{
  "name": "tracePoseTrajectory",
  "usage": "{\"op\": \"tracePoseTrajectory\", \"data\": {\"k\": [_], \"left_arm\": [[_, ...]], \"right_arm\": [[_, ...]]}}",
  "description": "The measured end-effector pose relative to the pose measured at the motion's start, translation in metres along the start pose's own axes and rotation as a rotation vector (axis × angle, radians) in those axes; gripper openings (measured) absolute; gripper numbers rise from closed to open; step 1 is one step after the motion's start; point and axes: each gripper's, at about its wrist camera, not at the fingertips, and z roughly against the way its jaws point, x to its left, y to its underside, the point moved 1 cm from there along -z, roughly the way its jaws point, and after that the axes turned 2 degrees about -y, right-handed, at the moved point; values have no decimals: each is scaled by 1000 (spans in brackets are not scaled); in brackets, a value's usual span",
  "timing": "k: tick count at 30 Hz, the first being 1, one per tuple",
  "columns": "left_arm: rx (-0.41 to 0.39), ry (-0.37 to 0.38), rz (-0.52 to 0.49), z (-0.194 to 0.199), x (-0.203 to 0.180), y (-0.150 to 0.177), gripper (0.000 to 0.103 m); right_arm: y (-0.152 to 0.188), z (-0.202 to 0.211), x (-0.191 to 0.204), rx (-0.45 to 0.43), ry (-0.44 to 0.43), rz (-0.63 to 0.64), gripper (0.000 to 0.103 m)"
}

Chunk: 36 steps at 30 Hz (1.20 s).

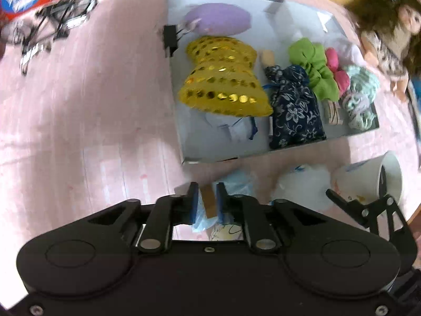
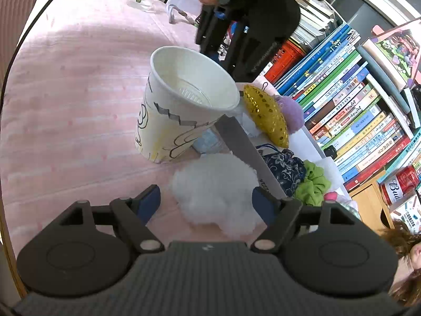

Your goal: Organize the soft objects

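A shallow white box (image 1: pixel 181 121) on a pink bedspread holds soft things: a purple pom (image 1: pixel 218 18), a gold sequined pouch (image 1: pixel 223 79), a navy floral pouch (image 1: pixel 297 105), a green scrunchie (image 1: pixel 315 65), pink pieces and a mint knit piece (image 1: pixel 363 97). My left gripper (image 1: pixel 207 200) is nearly shut on a light blue plastic packet (image 1: pixel 236 184) just in front of the box. My right gripper (image 2: pixel 206 197) is open, its fingers on either side of a white fluffy puff (image 2: pixel 215 192) lying beside the box wall (image 2: pixel 244 147).
A paper cup (image 2: pixel 181 105) stands tilted against the box, beside the puff. A doll (image 1: pixel 386 34) lies right of the box. Stacked books (image 2: pixel 355 110) and a red can (image 2: pixel 400 184) are beyond it. A black tangle (image 1: pixel 52 23) lies at the far left.
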Motion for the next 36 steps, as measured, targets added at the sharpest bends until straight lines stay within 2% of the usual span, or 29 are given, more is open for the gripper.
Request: {"op": "tracePoseTrajectory", "data": {"k": [4, 6, 10, 12, 15, 18, 22, 28, 29, 32, 33, 36], "left_arm": [[16, 33, 61, -5, 12, 1, 34], [15, 38, 76, -7, 16, 3, 38], [26, 93, 142, -13, 28, 7, 43], [24, 132, 166, -16, 34, 10, 43], [7, 170, 201, -19, 43, 13, 37], [-15, 199, 237, -21, 53, 17, 15], [-57, 219, 262, -20, 63, 23, 0], [-118, 217, 217, -8, 72, 38, 0], [-120, 239, 213, -8, 73, 40, 0], [-106, 329, 284, -14, 83, 44, 9], [-102, 341, 302, -16, 84, 44, 14], [-102, 363, 330, -21, 86, 42, 18]], "right_arm": [[0, 0, 1, 6, 2, 4, 85], [-1, 0, 1, 10, 4, 7, 85], [-1, 0, 2, 16, 8, 13, 85], [-1, -1, 1, 20, 7, 12, 85], [-2, -1, 1, 24, 11, 9, 85], [-2, -2, 1, 26, 15, 6, 85], [-3, -3, 1, 30, 15, 3, 85], [-3, -2, 0, 30, 18, 3, 85], [-3, -2, 1, 29, 20, 3, 85], [-3, -2, 1, 29, 25, 2, 85], [-3, -2, 1, 30, 26, -1, 85], [-3, -2, 2, 34, 28, -6, 85]]}}
